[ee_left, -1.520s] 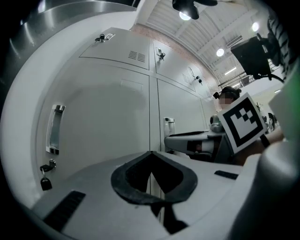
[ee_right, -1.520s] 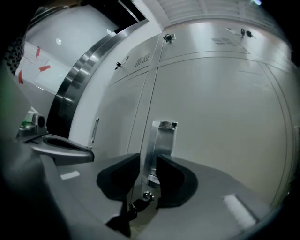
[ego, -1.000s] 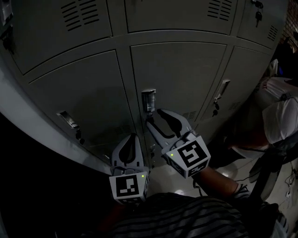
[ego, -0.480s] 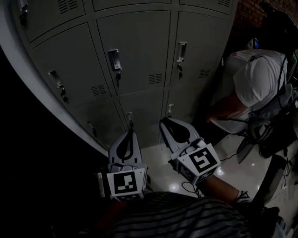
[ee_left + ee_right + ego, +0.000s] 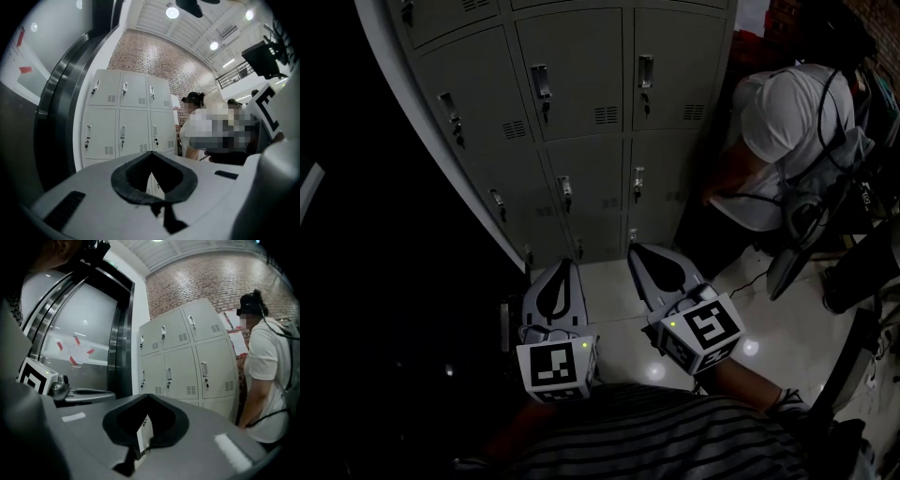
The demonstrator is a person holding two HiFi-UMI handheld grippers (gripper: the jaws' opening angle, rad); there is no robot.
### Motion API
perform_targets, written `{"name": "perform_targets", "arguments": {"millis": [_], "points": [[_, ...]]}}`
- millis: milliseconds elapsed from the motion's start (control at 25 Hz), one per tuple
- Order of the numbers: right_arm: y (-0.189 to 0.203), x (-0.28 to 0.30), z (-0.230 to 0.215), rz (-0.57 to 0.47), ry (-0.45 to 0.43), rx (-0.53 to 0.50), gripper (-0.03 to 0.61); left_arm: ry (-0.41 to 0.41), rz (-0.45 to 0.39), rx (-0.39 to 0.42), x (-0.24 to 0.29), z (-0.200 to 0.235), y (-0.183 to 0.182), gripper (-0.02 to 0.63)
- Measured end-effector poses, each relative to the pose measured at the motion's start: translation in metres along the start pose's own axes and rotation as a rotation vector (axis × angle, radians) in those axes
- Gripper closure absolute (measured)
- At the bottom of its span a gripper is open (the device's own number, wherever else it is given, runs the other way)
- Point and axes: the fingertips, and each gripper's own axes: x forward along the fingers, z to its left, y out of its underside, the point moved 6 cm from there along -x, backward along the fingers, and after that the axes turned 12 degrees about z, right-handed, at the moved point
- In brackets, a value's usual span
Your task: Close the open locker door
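The grey locker bank [image 5: 581, 103] stands ahead, and every door I can see on it lies flush and closed. Both grippers hang low over the floor, well back from it. My left gripper [image 5: 565, 265] is shut with nothing in it. My right gripper [image 5: 637, 251] is also shut and empty, tips together. The left gripper view looks over its closed jaws [image 5: 151, 152] at the lockers [image 5: 124, 117]. In the right gripper view the closed jaws [image 5: 147, 395] frame a pale locker panel with a lock, and the locker bank [image 5: 187, 357] stands behind.
A person in a white shirt [image 5: 787, 122] bends beside the lockers' right end, also in the right gripper view [image 5: 265, 371]. A dark metal door frame [image 5: 119, 333] flanks the lockers on the left. Glossy floor tiles [image 5: 619, 300] lie below, with cables at the right.
Both grippers have drawn back from the lockers, which have slid up and away in the head view. The right jaws, open by a door handle a second ago, have shut.
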Motion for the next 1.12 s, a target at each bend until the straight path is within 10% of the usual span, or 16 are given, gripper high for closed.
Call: {"name": "perform_targets", "arguments": {"millis": [1120], "points": [[-0.017,0.002,0.097,-0.029,0.048,-0.023,0.578,0.043,-0.045,0.043,-0.068,0.044,0.002,0.609]]}}
